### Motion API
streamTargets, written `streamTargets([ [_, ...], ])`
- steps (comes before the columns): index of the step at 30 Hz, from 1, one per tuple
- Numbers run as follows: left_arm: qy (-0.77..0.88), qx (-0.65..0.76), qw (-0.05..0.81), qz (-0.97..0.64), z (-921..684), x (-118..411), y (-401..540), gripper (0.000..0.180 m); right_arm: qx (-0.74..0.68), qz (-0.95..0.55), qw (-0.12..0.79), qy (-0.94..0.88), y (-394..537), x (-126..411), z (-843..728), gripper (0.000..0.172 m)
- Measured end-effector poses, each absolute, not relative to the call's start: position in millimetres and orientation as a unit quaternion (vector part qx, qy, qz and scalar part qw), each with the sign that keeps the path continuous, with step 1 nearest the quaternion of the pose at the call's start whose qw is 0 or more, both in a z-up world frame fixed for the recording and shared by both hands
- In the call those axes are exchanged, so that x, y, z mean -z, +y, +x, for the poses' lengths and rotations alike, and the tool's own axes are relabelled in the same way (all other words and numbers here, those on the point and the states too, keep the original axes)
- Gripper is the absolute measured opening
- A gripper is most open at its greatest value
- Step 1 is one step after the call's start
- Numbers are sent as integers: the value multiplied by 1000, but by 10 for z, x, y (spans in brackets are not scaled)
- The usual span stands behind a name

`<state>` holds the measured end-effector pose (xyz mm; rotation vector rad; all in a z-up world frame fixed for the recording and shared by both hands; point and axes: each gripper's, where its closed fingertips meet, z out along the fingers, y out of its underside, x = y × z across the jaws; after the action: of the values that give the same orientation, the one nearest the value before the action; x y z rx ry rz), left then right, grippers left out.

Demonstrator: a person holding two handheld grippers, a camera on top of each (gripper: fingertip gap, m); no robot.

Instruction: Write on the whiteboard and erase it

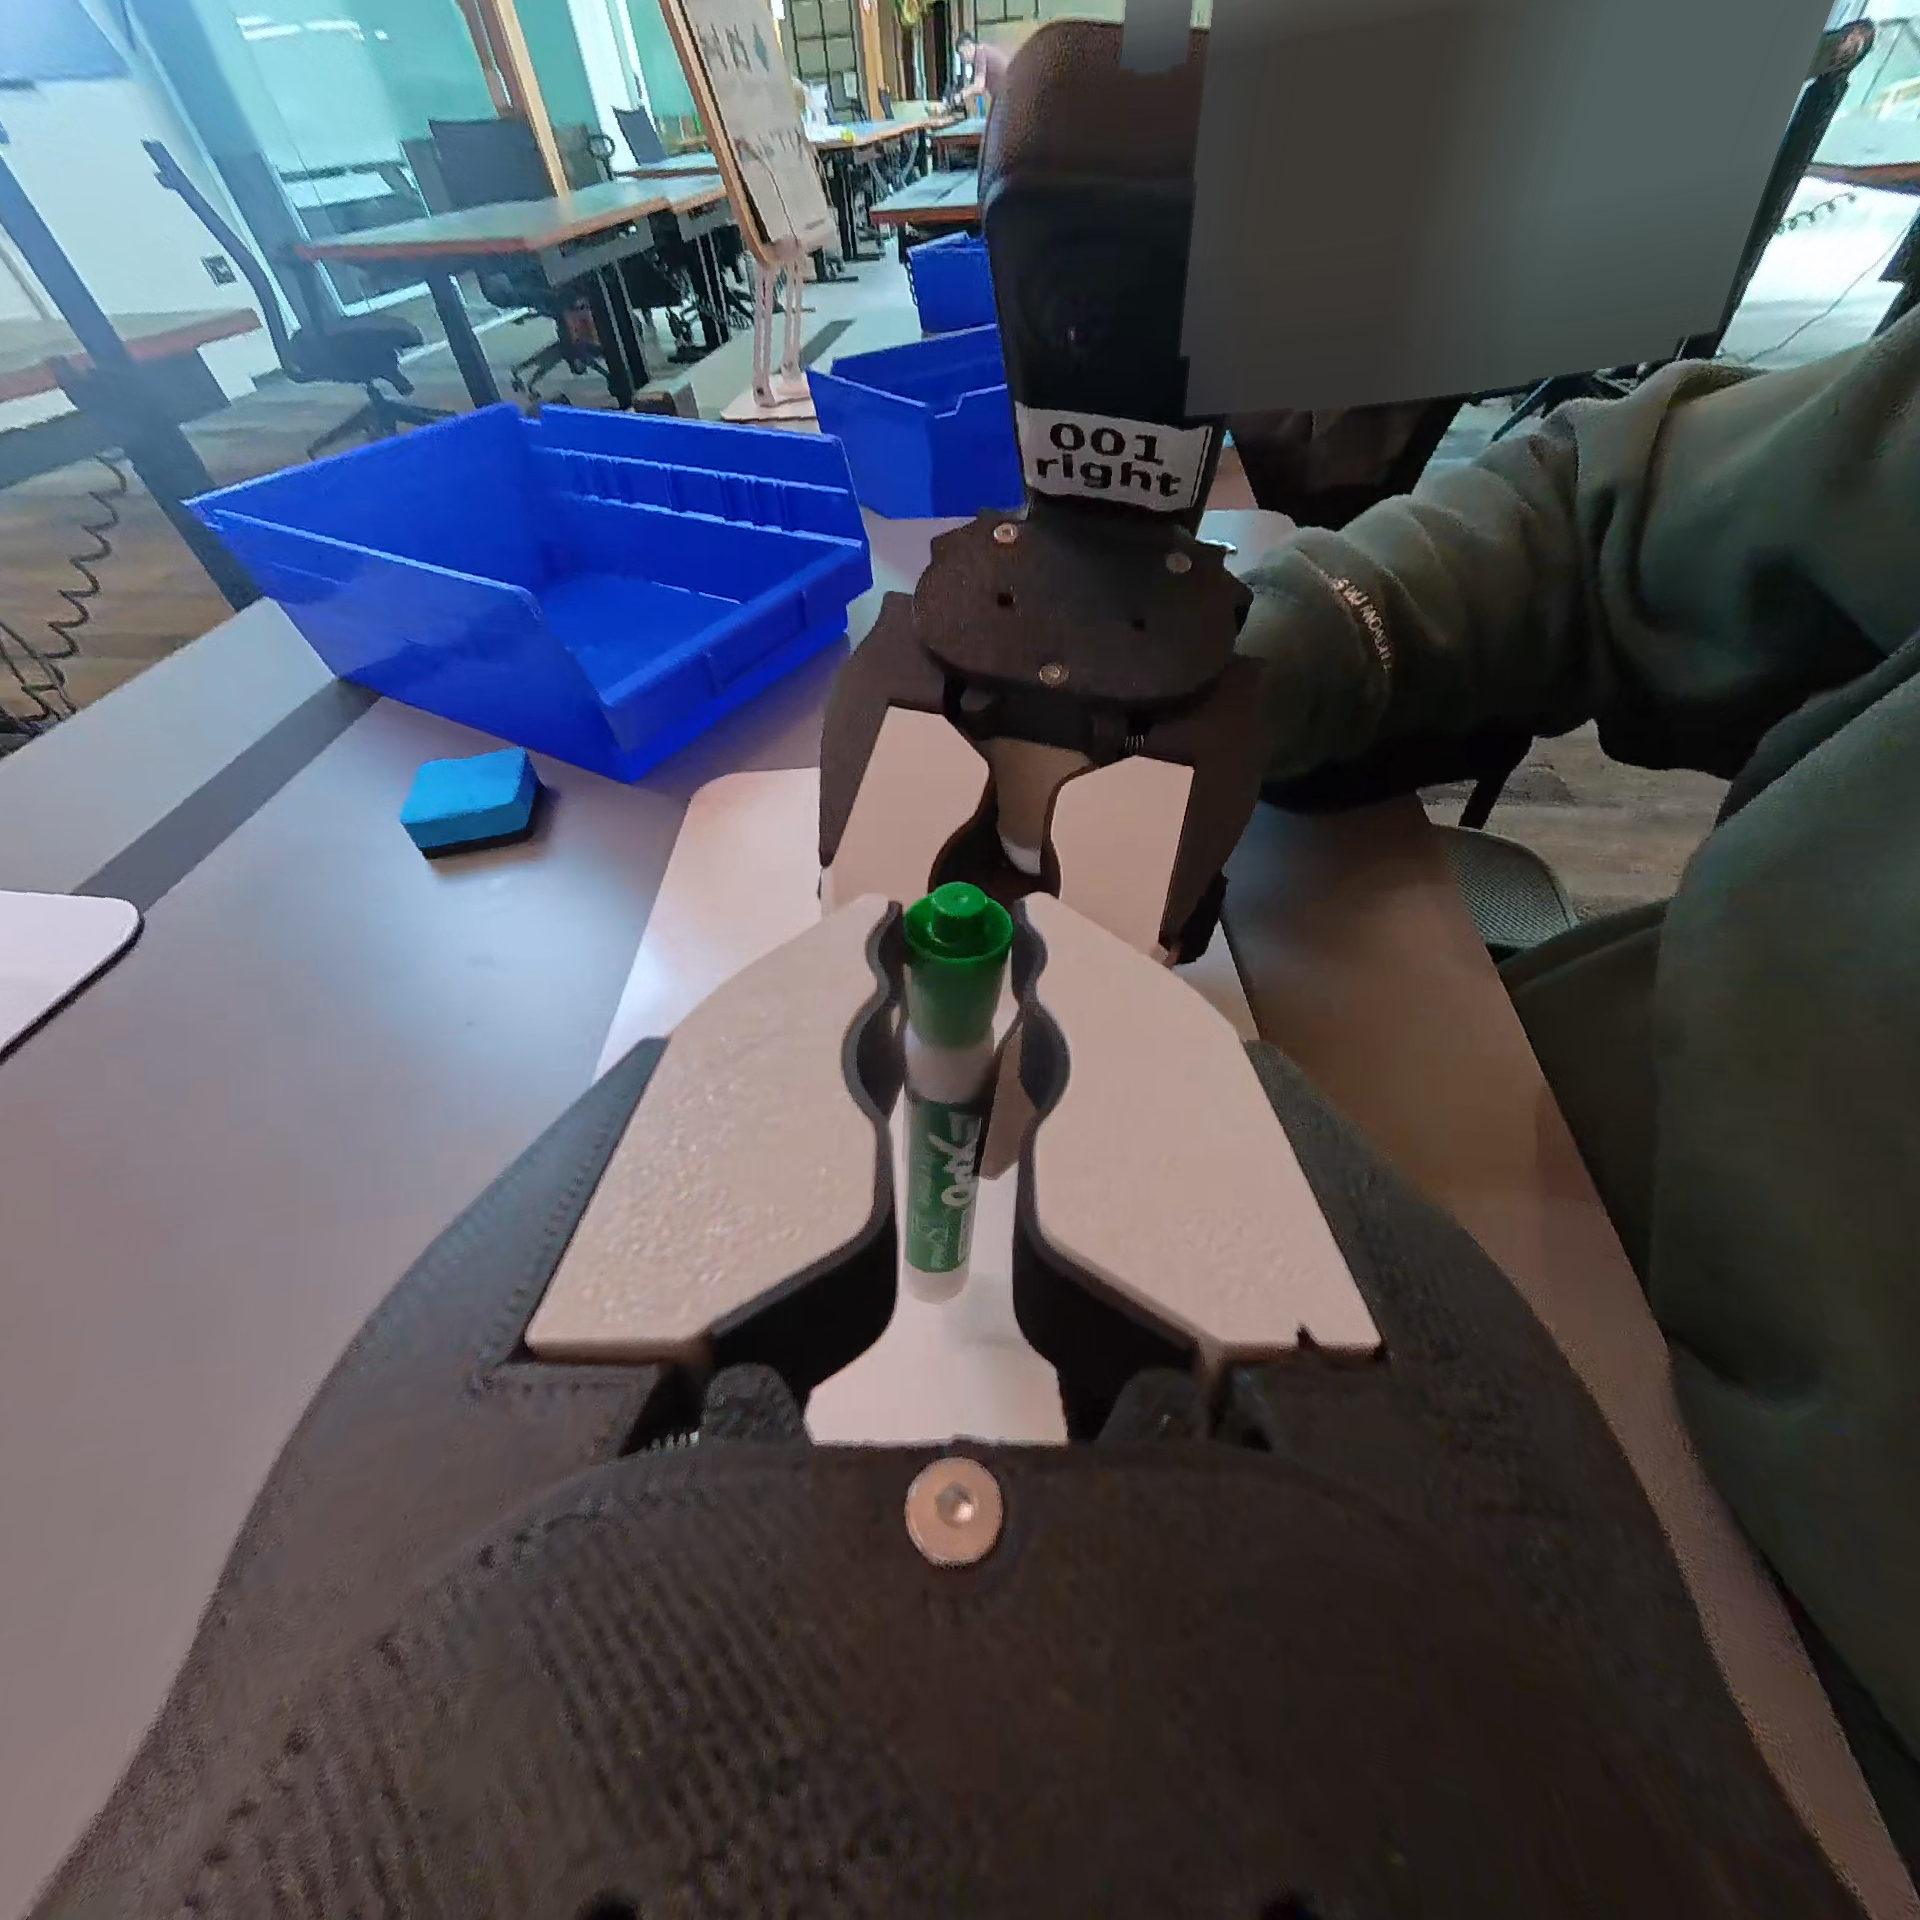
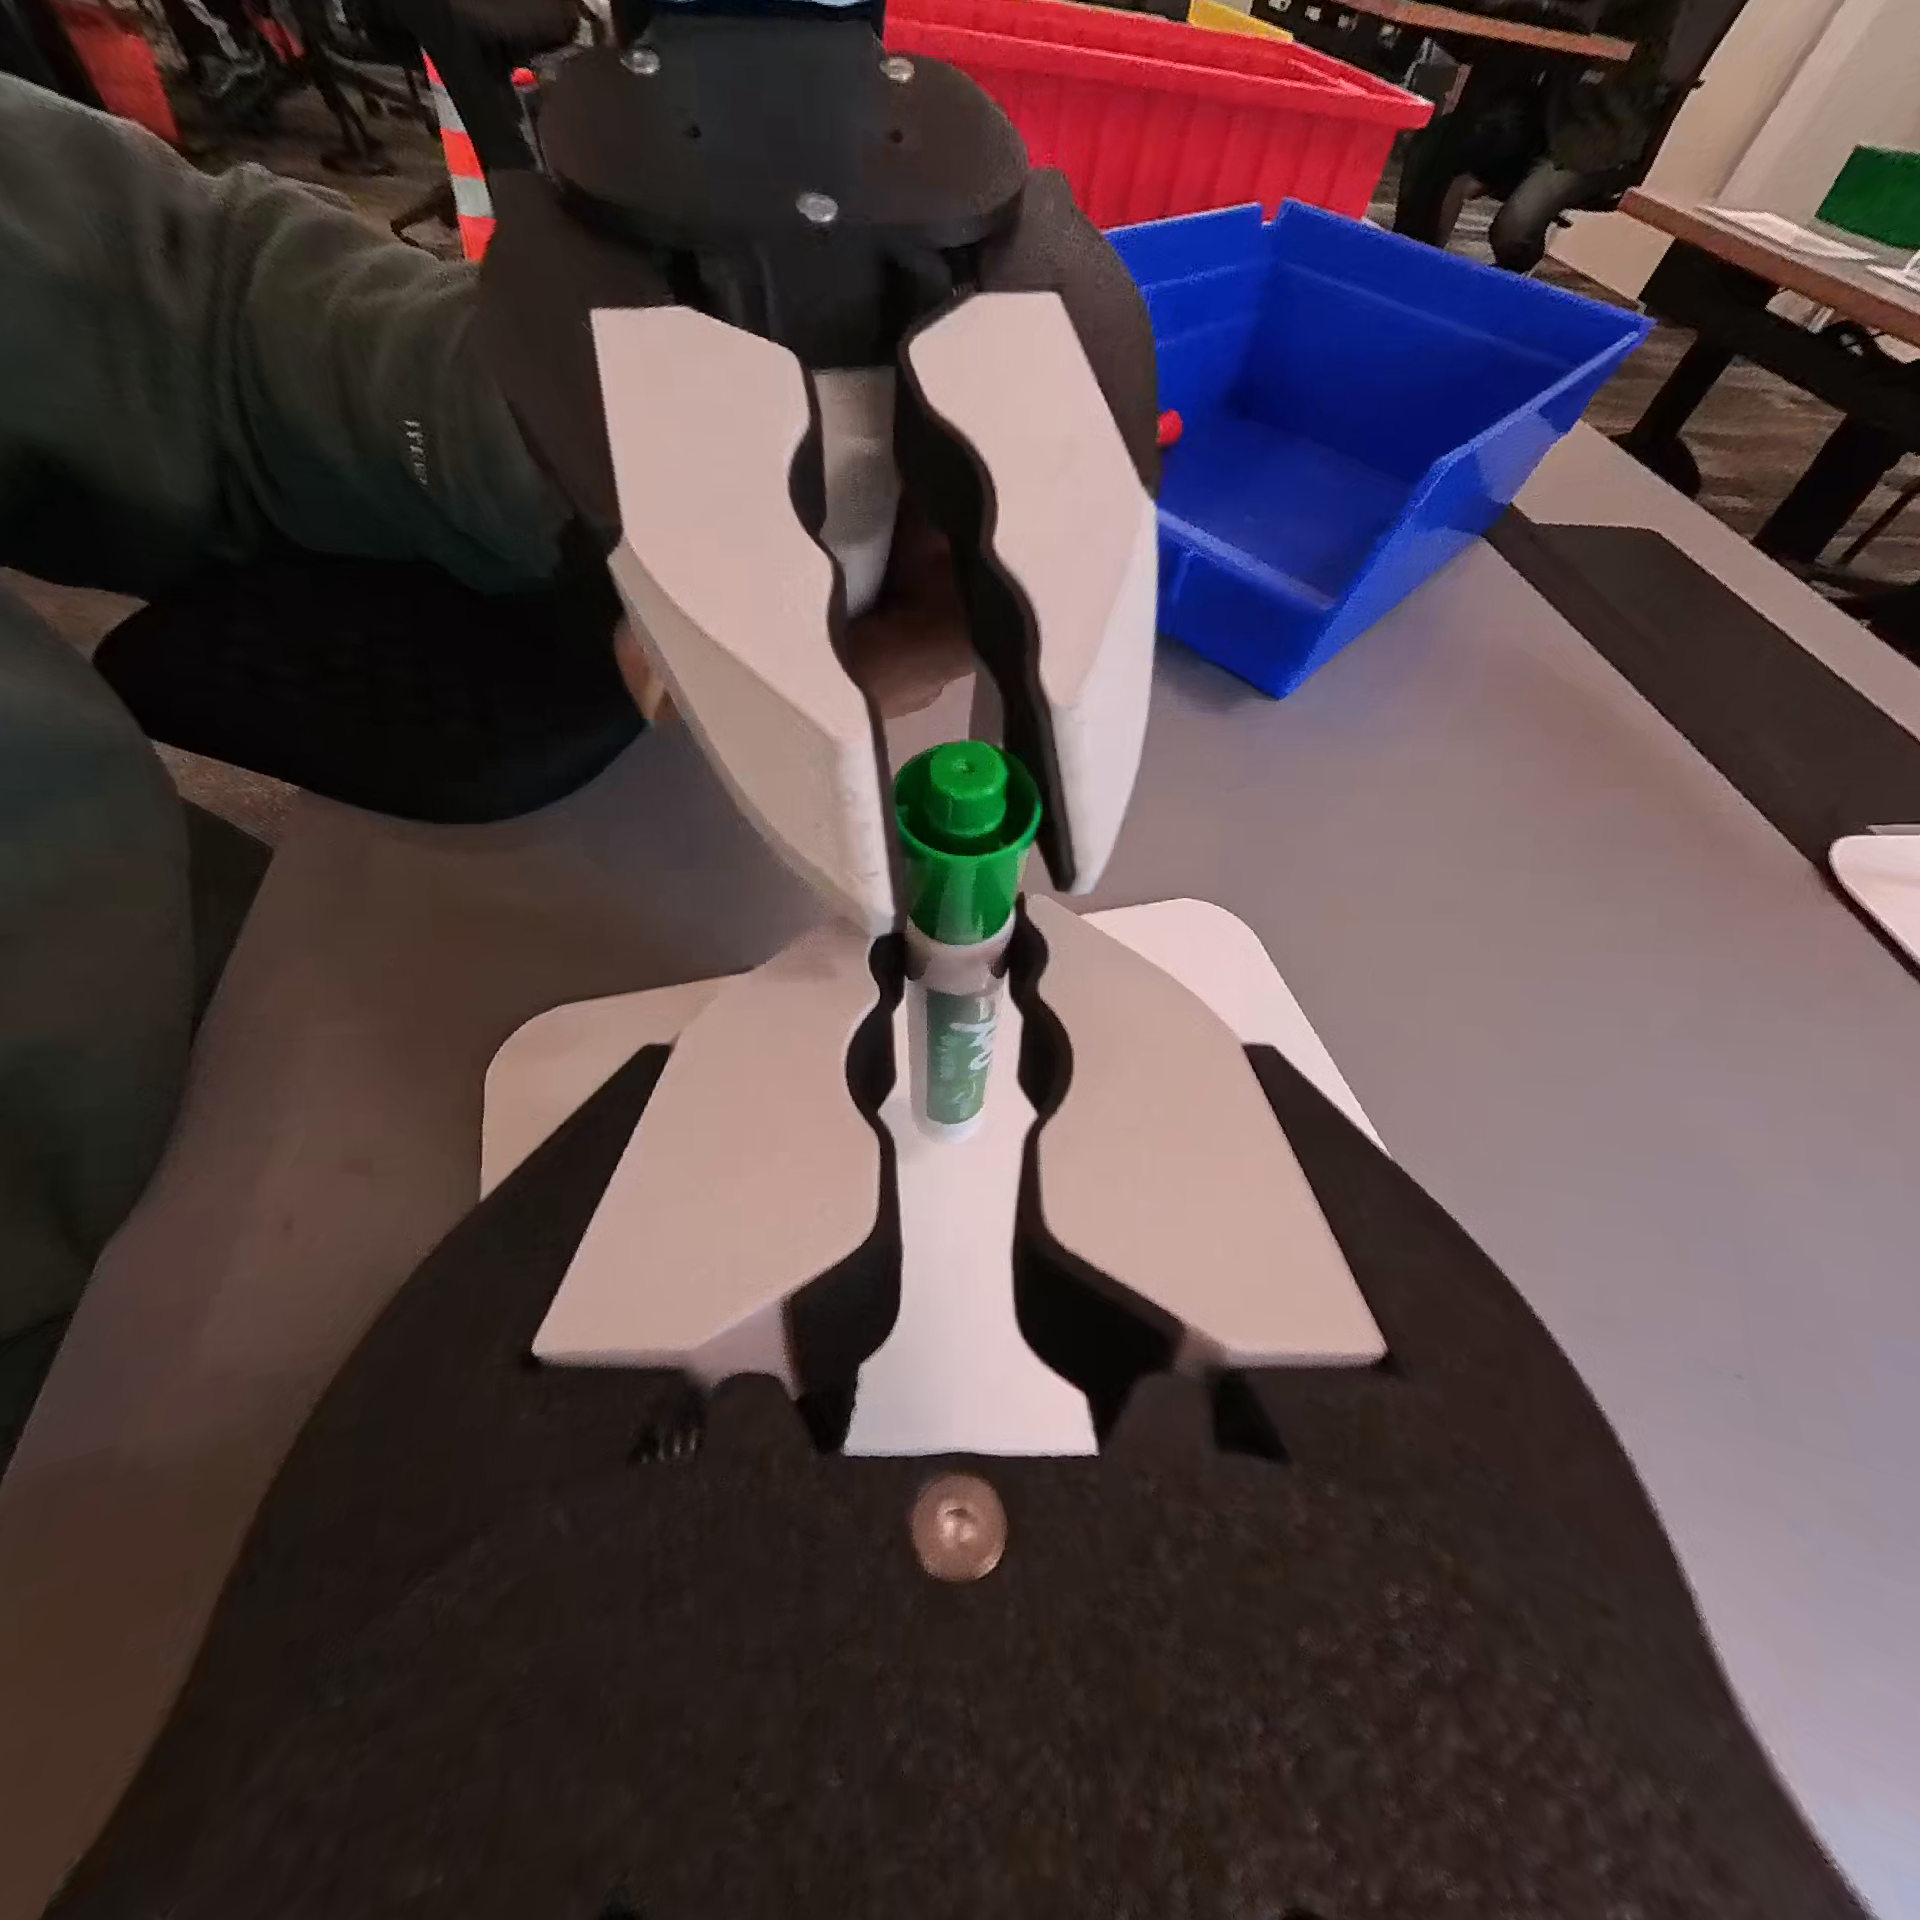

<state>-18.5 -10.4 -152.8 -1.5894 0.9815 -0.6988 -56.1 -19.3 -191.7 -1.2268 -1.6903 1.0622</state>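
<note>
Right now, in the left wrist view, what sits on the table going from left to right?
White board corner → blue eraser → blue bin → green marker held upright over the whiteboard → green sleeve.

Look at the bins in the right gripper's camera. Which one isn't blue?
The red bin, at the far back behind the blue bin. It is the only red one; the blue bin sits nearer, on the table.
</note>
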Motion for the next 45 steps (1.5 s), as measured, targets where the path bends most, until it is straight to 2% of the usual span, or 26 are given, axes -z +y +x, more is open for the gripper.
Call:
streamTargets([
  [4,418,283,561,-656,-187,1438,-123,20,-429,-470,407,-655,-202,1821,-549,19],
  [8,350,366,617,-603,-320,1038,-146,19,-471,-419,487,-604,-158,1396,-456,19],
  [12,229,462,661,-545,-764,625,-83,20,-461,-382,570,-563,27,1027,-246,47],
  [16,141,534,665,-504,-1105,454,-27,18,-385,-379,608,-582,136,1013,-206,78],
  [18,105,565,661,-483,-1206,407,-14,19,-347,-372,620,-597,127,1076,-241,83],
  [22,42,624,631,-460,-1249,435,18,19,-241,-312,701,-595,27,1073,-329,77],
  [25,18,656,595,-464,-1096,518,13,19,-209,-289,723,-591,-107,1073,-432,76],
  [34,11,699,540,-469,-690,593,-109,19,-198,-264,748,-576,-289,930,-475,70],
  [45,-19,713,529,-459,-646,598,-95,19,-195,-262,753,-571,-376,944,-559,61],
])
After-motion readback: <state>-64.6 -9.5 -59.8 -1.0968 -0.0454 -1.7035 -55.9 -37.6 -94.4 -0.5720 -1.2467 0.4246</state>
